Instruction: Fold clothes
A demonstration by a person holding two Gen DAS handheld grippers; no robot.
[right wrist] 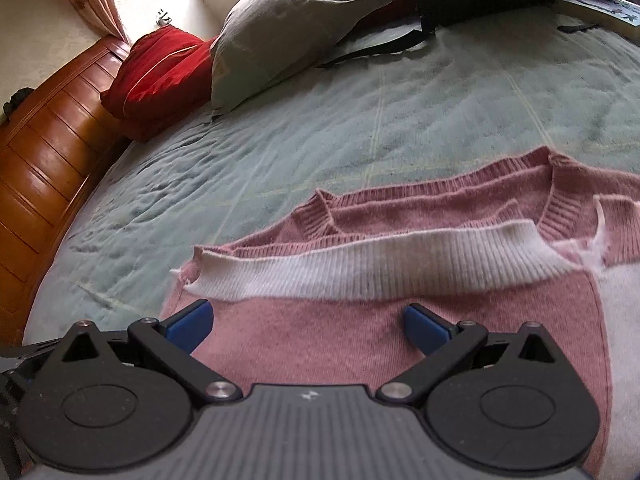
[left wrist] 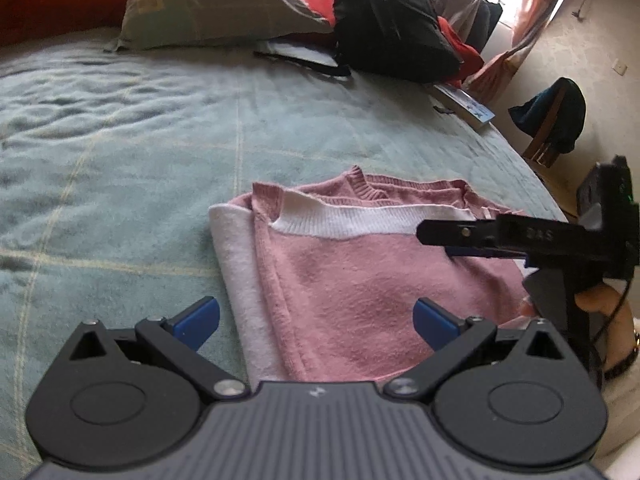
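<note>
Two blue pads of our left gripper (left wrist: 316,322) stand wide apart, empty, over the folded pink sweater (left wrist: 360,280) on the green bed (left wrist: 120,160); our right gripper (left wrist: 448,240) reaches in sideways there. From the right wrist, our right gripper gapes wide, holding nothing, above the sweater's white hem band (right wrist: 380,268).

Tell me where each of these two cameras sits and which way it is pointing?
Left wrist: sits on the left gripper, looks across the pink sweater toward the pillow; its open blue fingers show, also the right gripper and a hand.
Right wrist: sits on the right gripper, looks over the sweater toward the wooden headboard; only its open fingers show clearly.
Shared: sweater, green blanket, pillow, red cushion.
</note>
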